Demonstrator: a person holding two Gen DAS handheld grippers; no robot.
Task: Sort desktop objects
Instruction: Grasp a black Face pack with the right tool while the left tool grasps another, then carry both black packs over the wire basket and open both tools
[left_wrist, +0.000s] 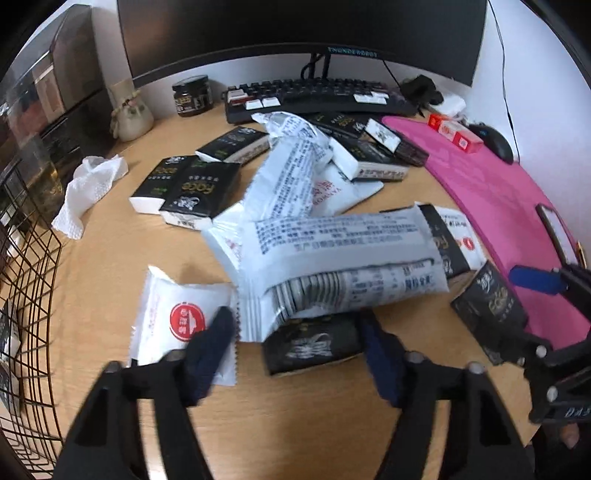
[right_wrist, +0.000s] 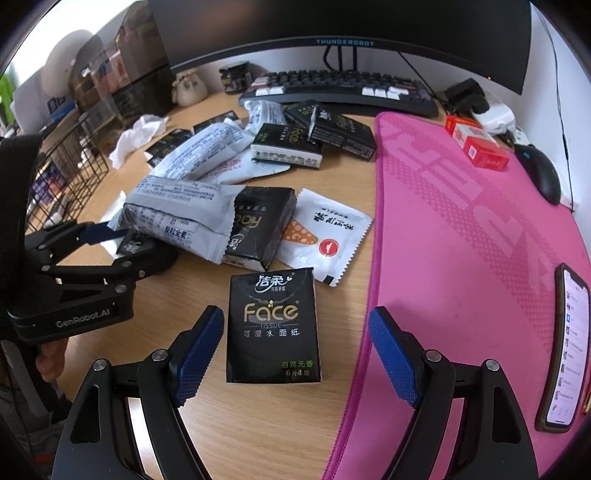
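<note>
Left wrist view — wire basket (left_wrist: 33, 295), contents unclear.

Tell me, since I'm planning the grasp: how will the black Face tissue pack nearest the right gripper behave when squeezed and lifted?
The black Face tissue pack lies flat and looks like soft paper in film, so it will probably compress a little. It is likely light for its size. Its glossy wrap may slip, though the right gripper has textured pads.

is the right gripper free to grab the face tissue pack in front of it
Probably yes: the right gripper is open, its fingers flank the Face tissue pack, which lies flat and alone on the bare desk, nothing on top.
</note>
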